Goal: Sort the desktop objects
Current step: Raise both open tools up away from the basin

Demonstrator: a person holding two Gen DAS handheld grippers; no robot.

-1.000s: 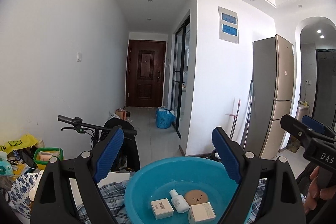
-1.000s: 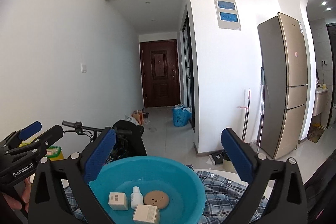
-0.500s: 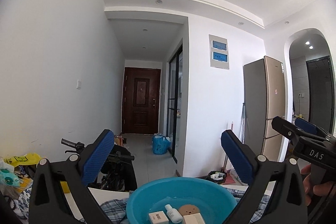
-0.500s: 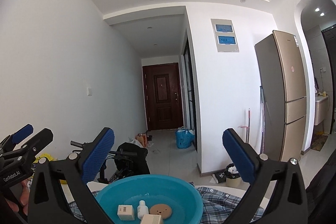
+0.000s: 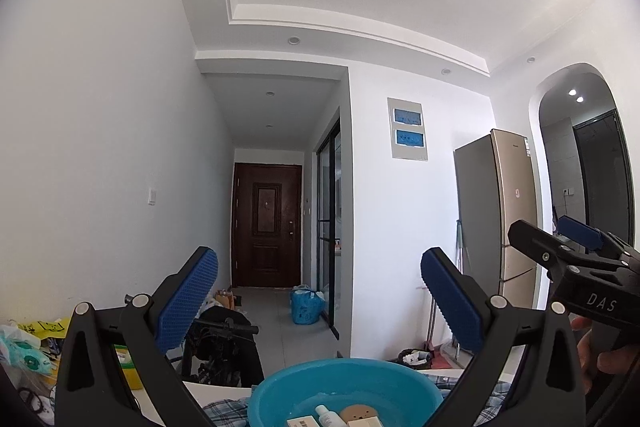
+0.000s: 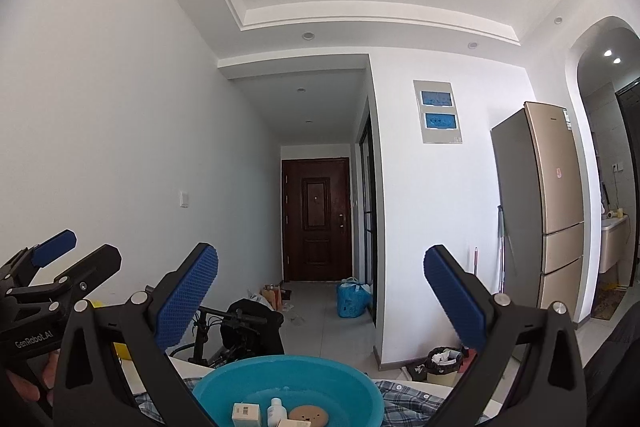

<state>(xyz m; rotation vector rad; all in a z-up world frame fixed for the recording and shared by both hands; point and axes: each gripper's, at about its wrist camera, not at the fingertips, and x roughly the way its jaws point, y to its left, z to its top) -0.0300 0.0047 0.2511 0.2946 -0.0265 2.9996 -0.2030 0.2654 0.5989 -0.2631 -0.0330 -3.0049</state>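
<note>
basin (image 6: 248,383) – on plaid cloth (image 6: 404,393) | white hallway, brown door (image 6: 316,219) | both grippers wide, empty

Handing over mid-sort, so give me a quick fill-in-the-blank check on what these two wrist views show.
1. The small white bottle lies inside the ____ basin.
2. Both the left claw and the right claw are ____, with nothing between the pads.
3. The basin rests on a ____-patterned cloth.

Missing words: blue; open; plaid
</note>
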